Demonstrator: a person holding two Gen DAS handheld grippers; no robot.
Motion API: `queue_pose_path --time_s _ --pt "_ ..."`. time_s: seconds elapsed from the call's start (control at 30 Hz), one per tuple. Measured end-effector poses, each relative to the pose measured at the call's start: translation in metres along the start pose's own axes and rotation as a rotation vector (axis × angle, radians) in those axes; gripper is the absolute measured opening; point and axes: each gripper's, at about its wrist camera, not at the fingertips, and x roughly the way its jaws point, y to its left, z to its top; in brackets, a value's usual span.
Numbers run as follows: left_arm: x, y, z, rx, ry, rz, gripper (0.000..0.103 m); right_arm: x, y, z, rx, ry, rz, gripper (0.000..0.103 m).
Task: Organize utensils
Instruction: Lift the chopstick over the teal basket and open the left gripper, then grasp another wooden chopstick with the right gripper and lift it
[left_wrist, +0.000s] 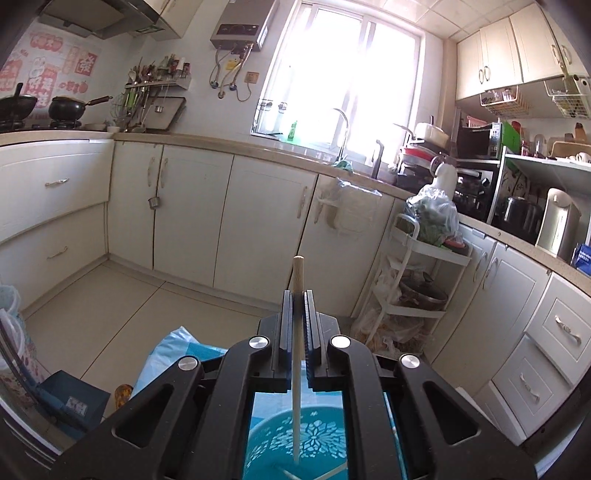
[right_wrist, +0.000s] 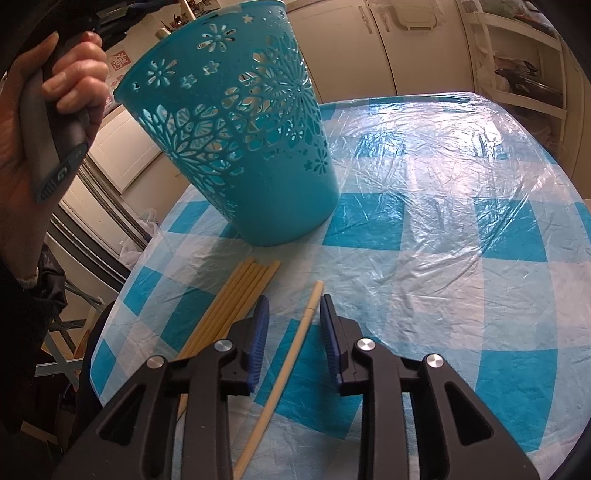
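Step in hand: chopsticks go from counter into basket, one at a time, both hands working.
Left gripper: clamped tight on one pale chopstick; stick runs up through the pads, top end clear above them, lower end hanging over the basket's mouth.
Right gripper: jaws partly apart, pads not touching anything; a single chopstick lies on the counter between them.
Left hand: seen from the right wrist view, wrapped round its gripper handle, up beside the basket rim.
Basket: teal plastic, flower cut-outs, standing upright on the counter w/ open top.
Basket contents: looking down thru the left wrist view, pale sticks lie crossed on the bottom; count can't be told.
Counter: blue/white check cloth under clear plastic film.
Loose stock: bundle of chopsticks lying side by side just in front of the basket, near the right gripper's left pad.
Next move, left: prob. let go so the stick drops inside; needs the lower end kept w/in the rim.
Next move, right: prob. close on the single chopstick, then lift toward the basket; thin stick on slick film, may roll or slip.
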Motion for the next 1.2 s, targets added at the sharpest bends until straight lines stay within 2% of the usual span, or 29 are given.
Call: queue_pose_path --time_s 0.37,0.43,0.5,0.57,0.7,0.8,0.93,1.0,1.07,1.13,1.2 --pt "-0.011 0.006 -0.031 0.054 0.104 0.004 0.007 0.0 0.0 0.0 0.0 -0.001 -0.001 0.029" --pt "-0.017 0.011 -0.034 0.055 0.117 0.012 0.013 0.0 0.0 0.0 0.0 -0.002 -0.002 0.029" --pt "-0.026 0.018 -0.036 0.049 0.116 0.029 0.027 0.0 -0.001 0.0 0.001 -0.003 -0.003 0.029" --pt "-0.042 0.029 -0.038 0.03 0.1 0.06 0.048 -0.001 -0.001 -0.001 0.003 -0.007 -0.01 0.032" --pt "-0.076 0.057 -0.047 -0.003 0.068 0.134 0.065 -0.006 -0.004 -0.006 0.016 -0.024 -0.044 0.038" --pt "-0.089 0.08 -0.062 -0.03 0.087 0.196 0.071 -0.006 0.003 -0.008 -0.017 -0.021 -0.106 0.038" --pt "-0.085 0.111 -0.092 -0.092 0.191 0.241 0.072 0.001 0.023 -0.01 -0.131 -0.002 -0.227 0.038" --pt "-0.082 0.122 -0.109 -0.121 0.237 0.247 0.072 0.004 0.029 -0.011 -0.18 0.005 -0.259 0.033" --pt "-0.079 0.124 -0.121 -0.123 0.263 0.246 0.072 0.005 0.03 -0.011 -0.231 0.018 -0.259 0.018" --pt "-0.074 0.122 -0.133 -0.105 0.294 0.236 0.072 0.004 0.025 -0.008 -0.25 0.037 -0.247 0.01" --pt "-0.069 0.12 -0.144 -0.085 0.324 0.225 0.072 0.003 0.017 -0.003 -0.257 0.054 -0.255 0.006"
